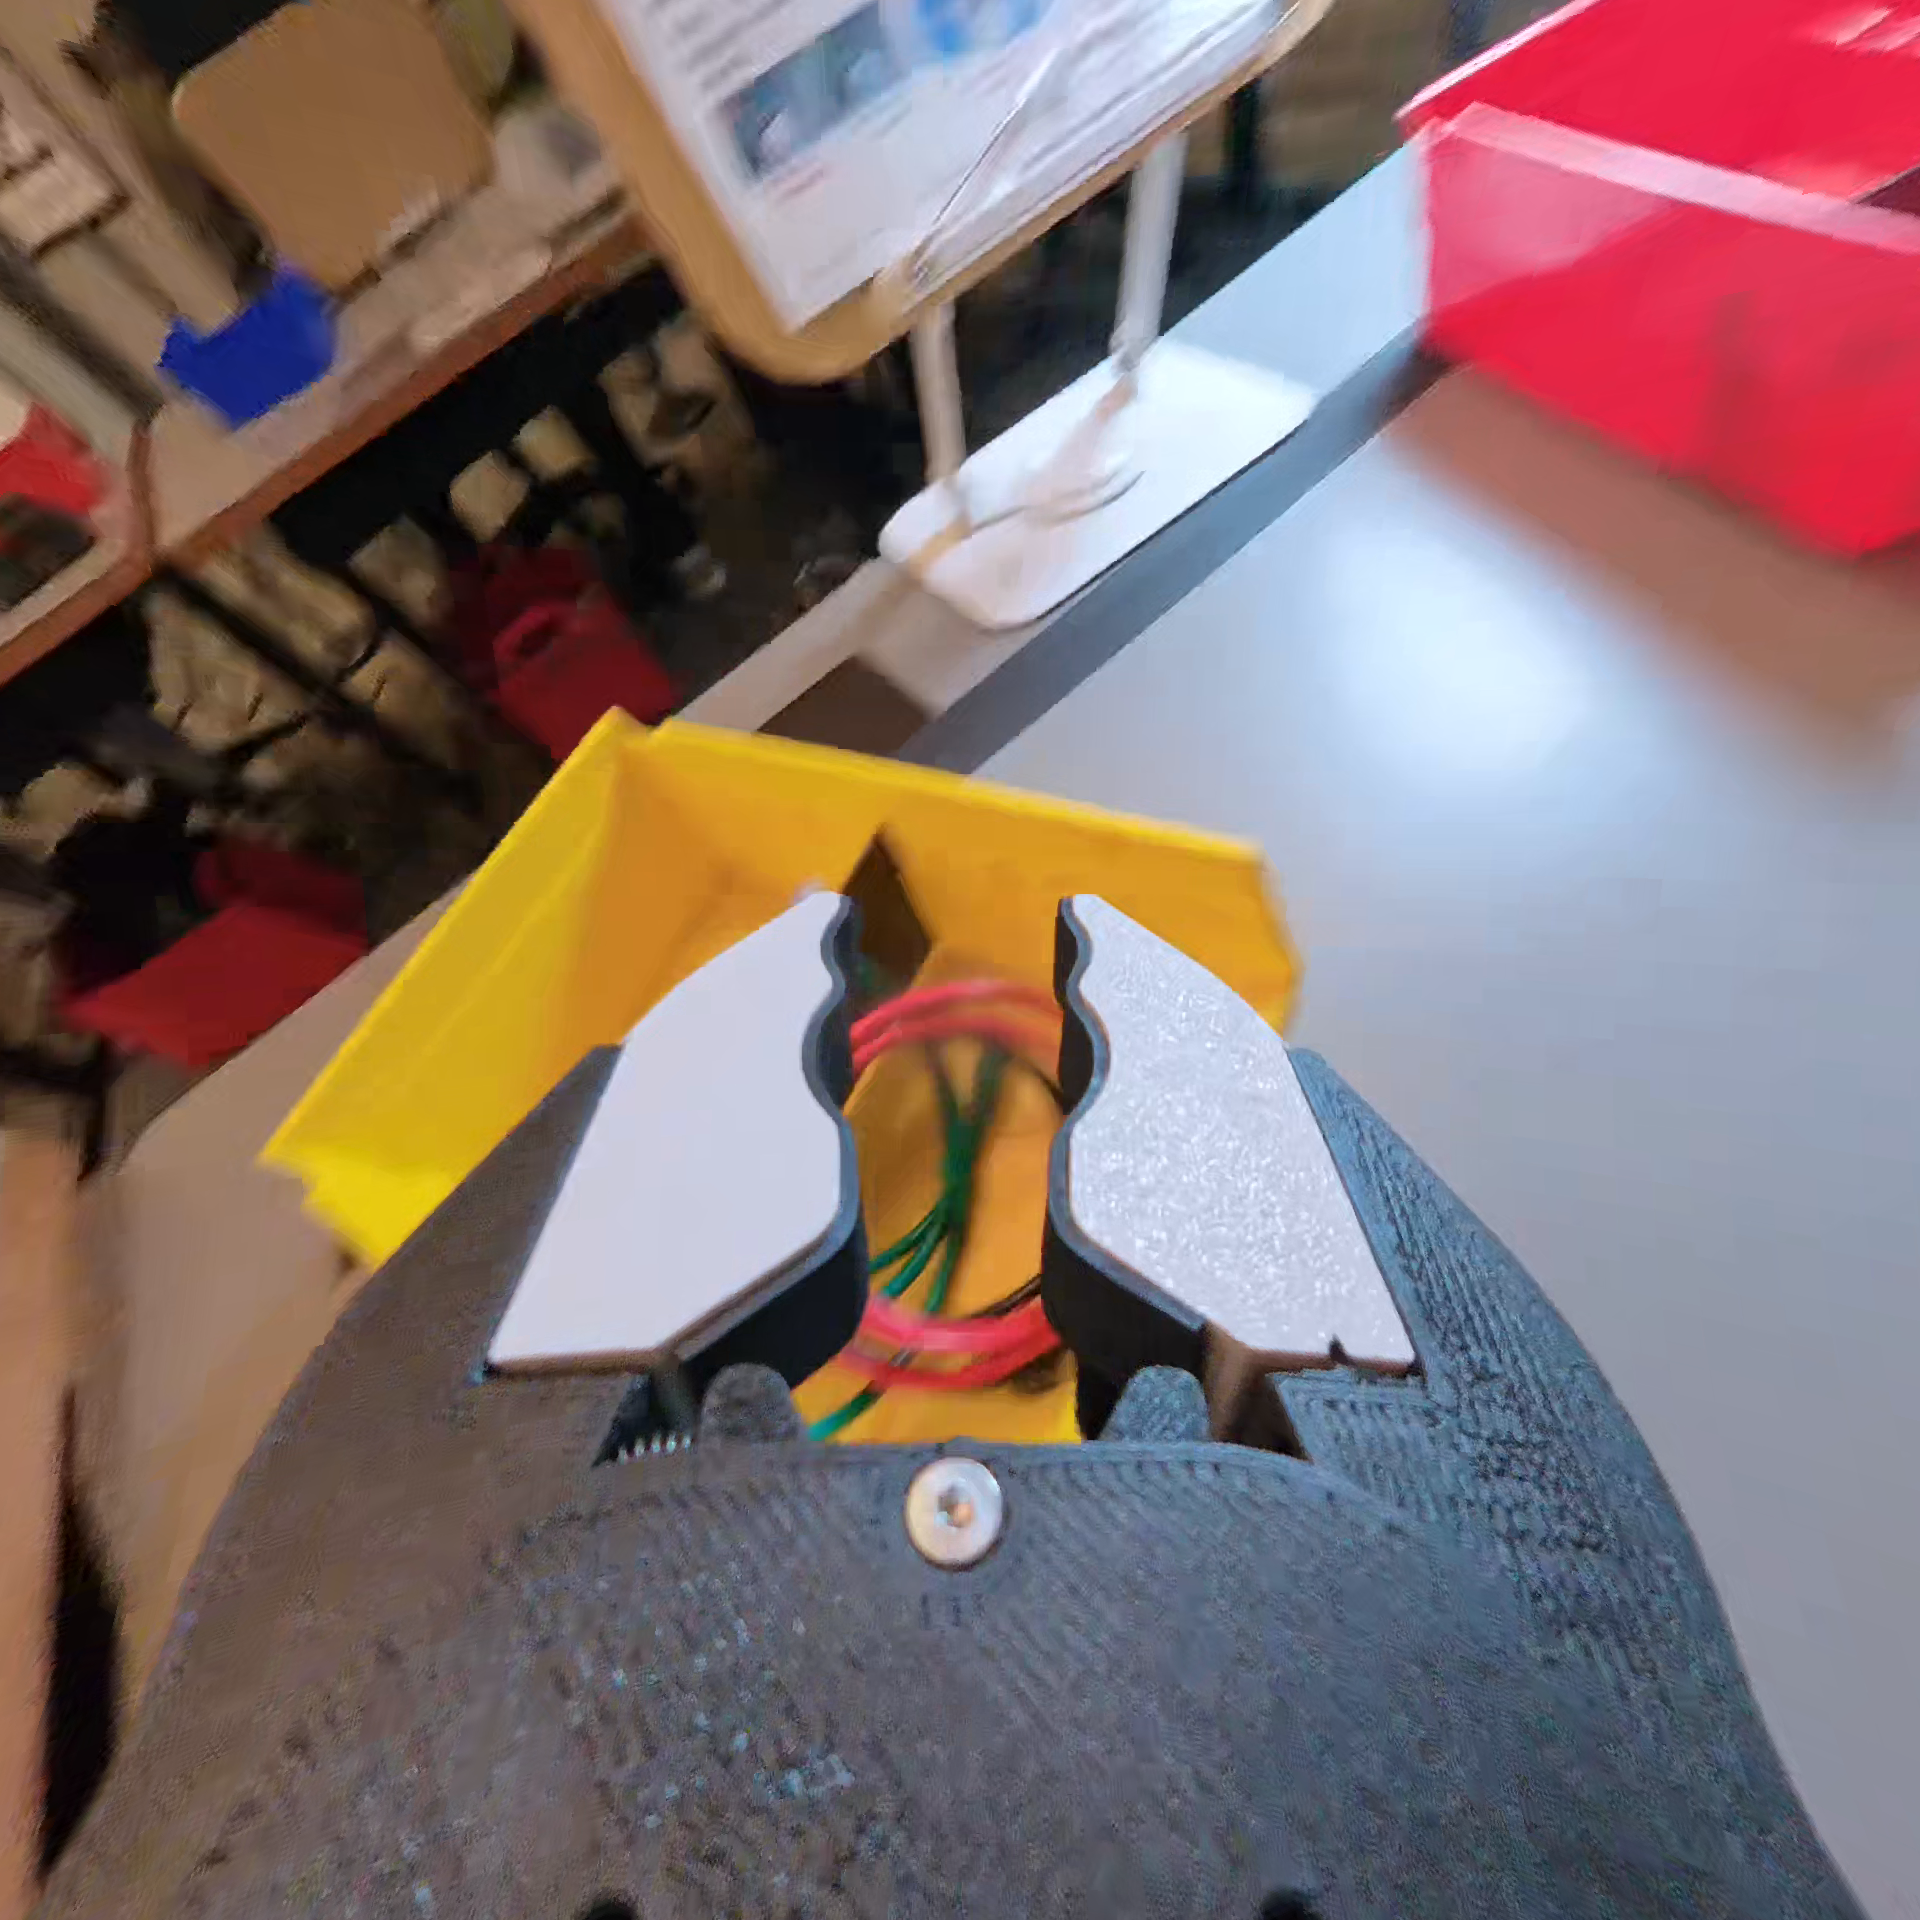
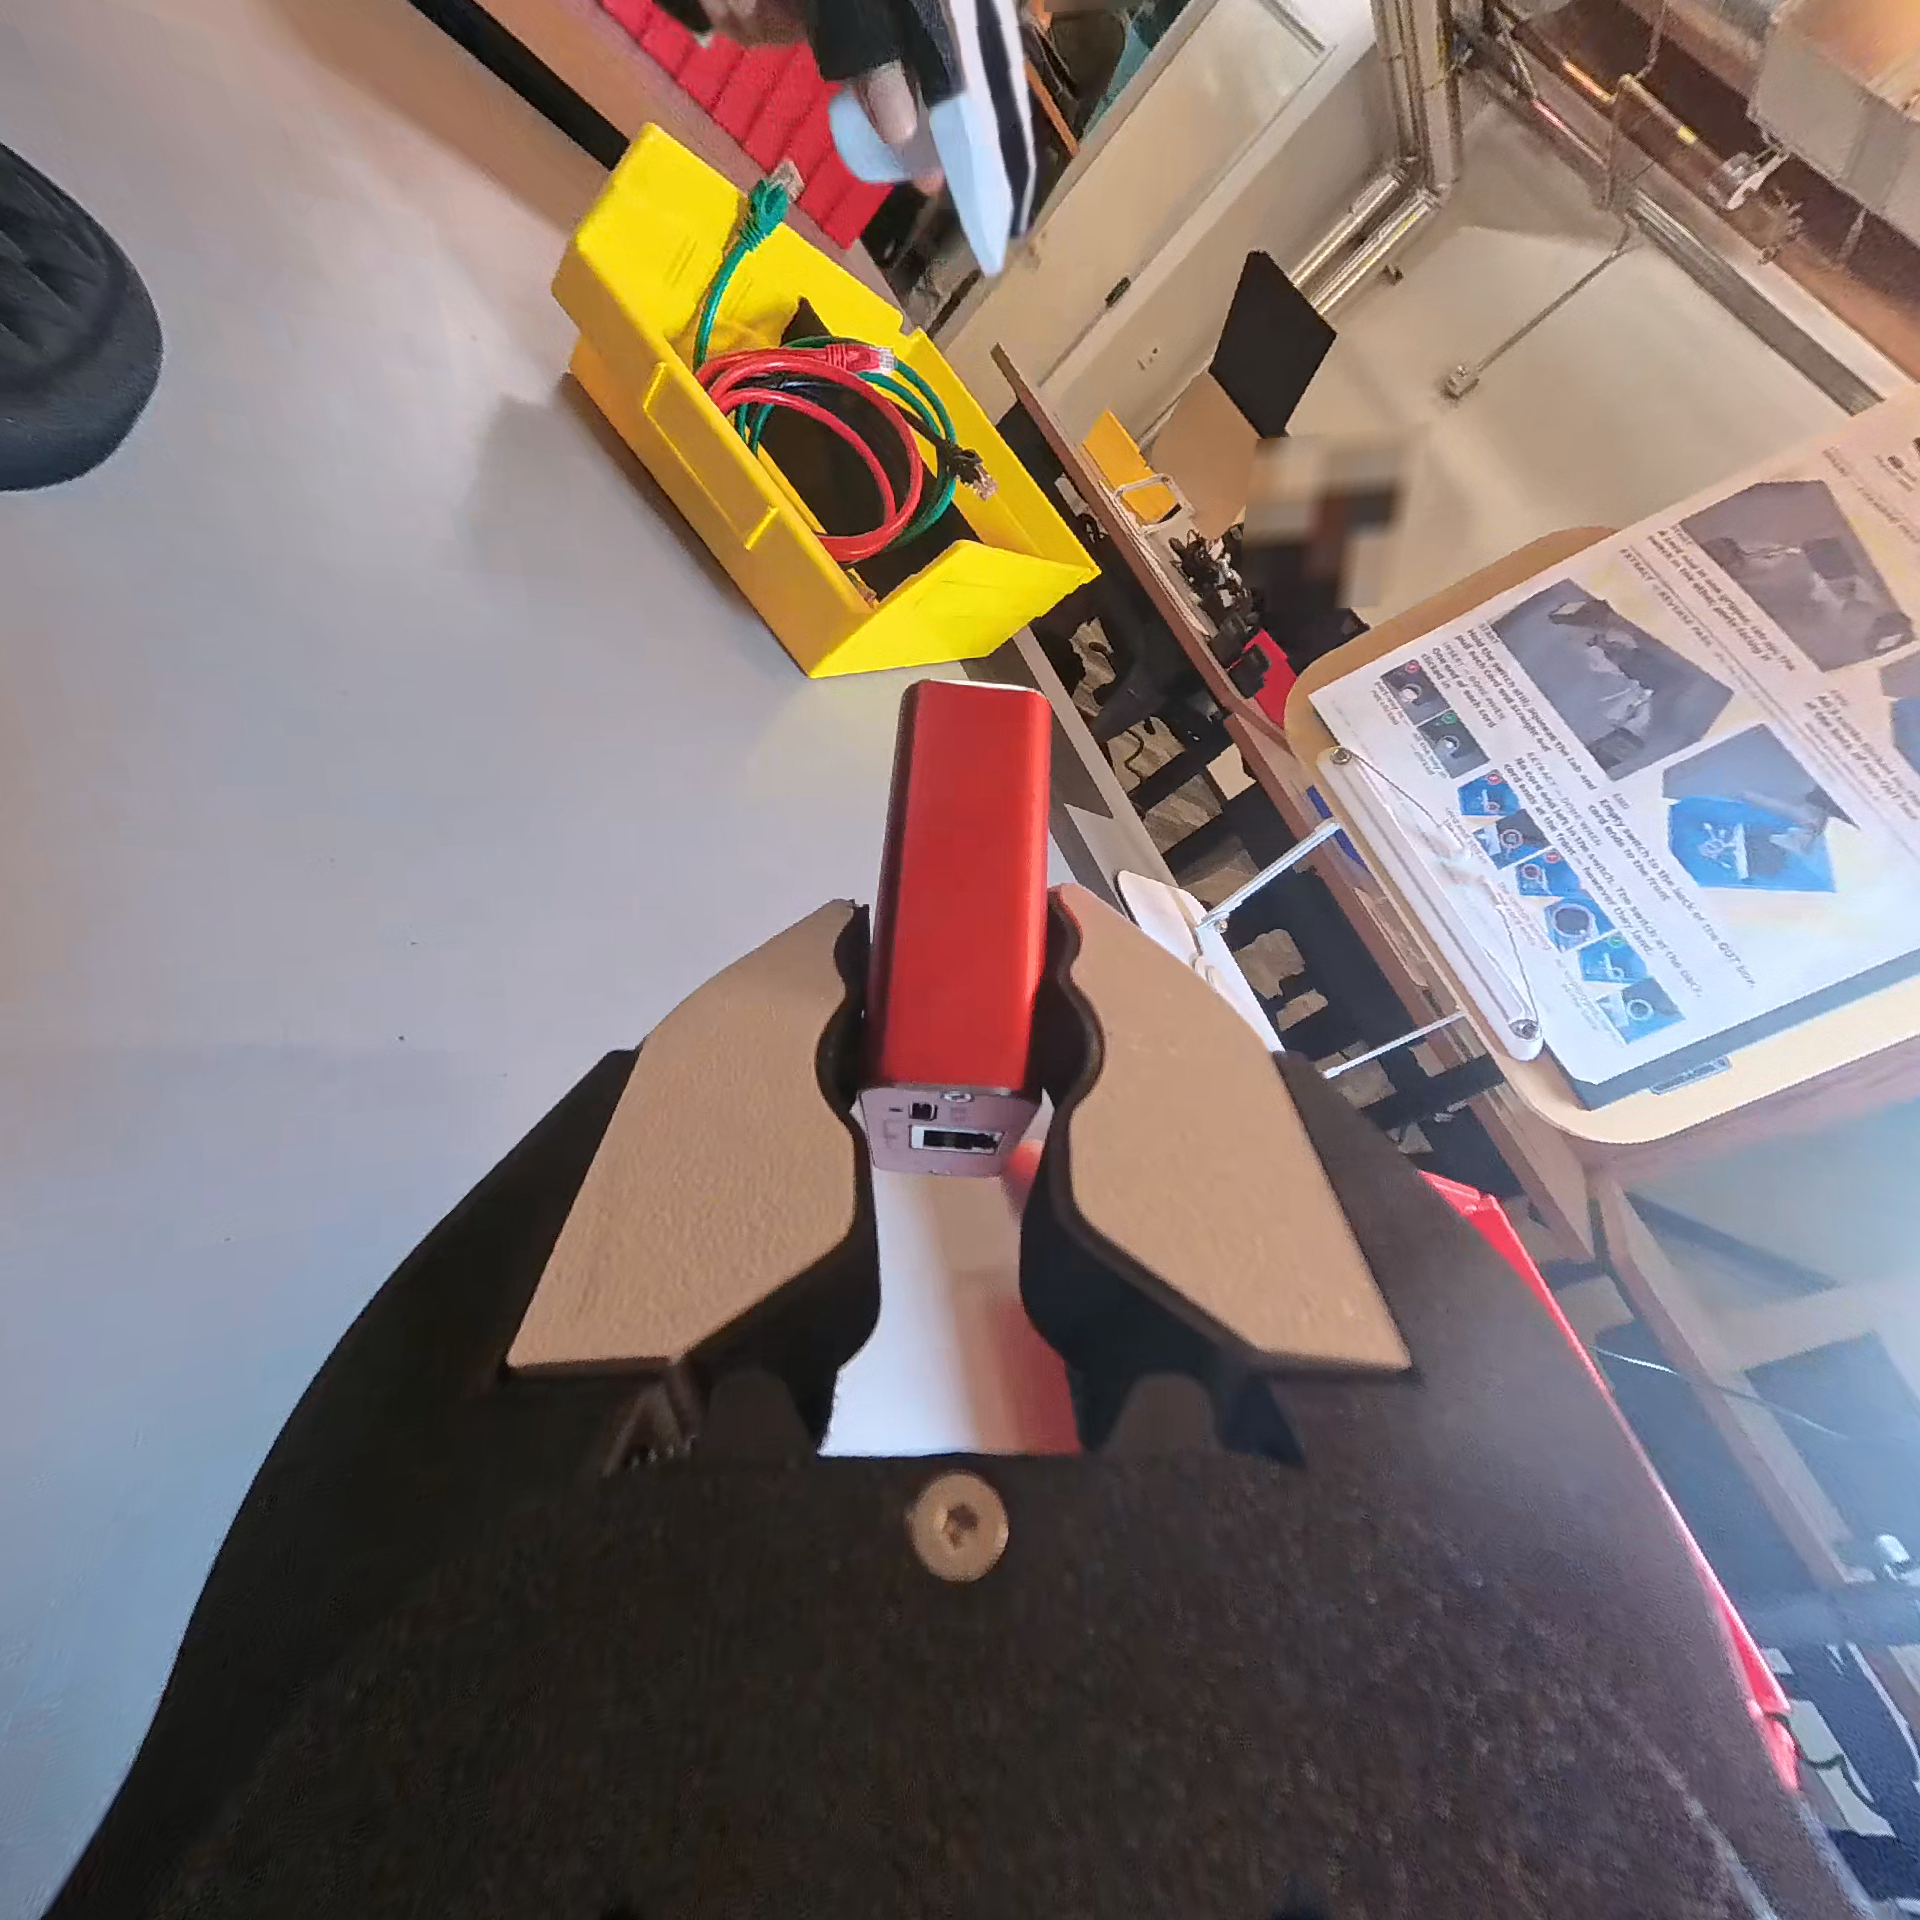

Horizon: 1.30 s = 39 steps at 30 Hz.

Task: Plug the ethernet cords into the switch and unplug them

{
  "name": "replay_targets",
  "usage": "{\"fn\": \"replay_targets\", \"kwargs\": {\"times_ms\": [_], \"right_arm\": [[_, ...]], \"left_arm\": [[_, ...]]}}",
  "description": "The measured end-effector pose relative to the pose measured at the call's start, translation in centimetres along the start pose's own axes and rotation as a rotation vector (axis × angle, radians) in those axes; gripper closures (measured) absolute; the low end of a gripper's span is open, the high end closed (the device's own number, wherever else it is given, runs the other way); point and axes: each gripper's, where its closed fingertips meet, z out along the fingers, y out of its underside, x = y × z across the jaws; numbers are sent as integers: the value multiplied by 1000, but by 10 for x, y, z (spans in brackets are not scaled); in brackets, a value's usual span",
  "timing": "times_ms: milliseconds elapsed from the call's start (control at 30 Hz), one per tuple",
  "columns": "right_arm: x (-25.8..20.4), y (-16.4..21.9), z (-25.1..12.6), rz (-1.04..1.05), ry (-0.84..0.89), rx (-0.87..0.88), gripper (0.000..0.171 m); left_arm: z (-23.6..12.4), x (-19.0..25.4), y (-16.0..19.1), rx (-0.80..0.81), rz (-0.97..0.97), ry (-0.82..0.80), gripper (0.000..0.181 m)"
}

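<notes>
My right gripper is shut on the red switch, a red metal box held lengthwise between the fingers above the grey table. Its grey end with ports faces the camera. A yellow bin beyond it holds coiled red ethernet cords and green ethernet cords; one green plug sticks up over the bin's far end. My left gripper is open and empty, hovering over the same yellow bin, with the red cords and green cords seen between its fingers.
A red bin sits at the table's far right in the left wrist view. An instruction board on a white stand stands beside the table edge. A person's hand shows at the top. Shelves and floor clutter lie beyond. The left gripper's tips are roughly 35 cm from the right gripper's.
</notes>
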Motion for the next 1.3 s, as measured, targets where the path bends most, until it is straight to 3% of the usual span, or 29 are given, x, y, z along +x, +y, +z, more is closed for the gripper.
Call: {"fn": "replay_targets", "kwargs": {"times_ms": [133,233,300,467,533,633,733,933,1033,1167,1200,1267,1300], "right_arm": [[-1,-1,-3,-21,-2,5,142],[-2,-4,-3,-11,-8,20,142],[-4,-13,-3,25,-29,67,142],[-19,-57,-8,211,-159,283,143],[-24,-67,-11,268,-197,338,142],[-30,-72,-14,315,-243,378,142],[-37,-65,-8,289,-262,335,143],[-45,-43,7,203,-264,165,141],[-46,-32,9,137,-288,50,120],[-58,-18,14,13,-348,-97,116],[-62,-16,17,-11,-350,-114,119],[-62,-16,19,-64,-306,-106,144],[-61,-15,19,-92,-299,-128,144]], "left_arm": [[-14,-50,44,-166,-47,-80,145],[-18,-36,53,-171,-54,9,146],[-18,19,35,-70,-22,205,144],[-33,224,-1,176,206,788,135],[-37,285,-2,222,295,917,128],[-39,326,-20,318,295,987,132],[-42,327,-31,390,297,990,152],[-28,317,-14,409,396,917,154],[-17,307,-2,403,480,842,154],[-12,307,4,417,530,819,154],[-10,308,5,413,547,805,154],[-8,309,7,405,573,799,154],[-7,309,8,408,568,789,154]]}}
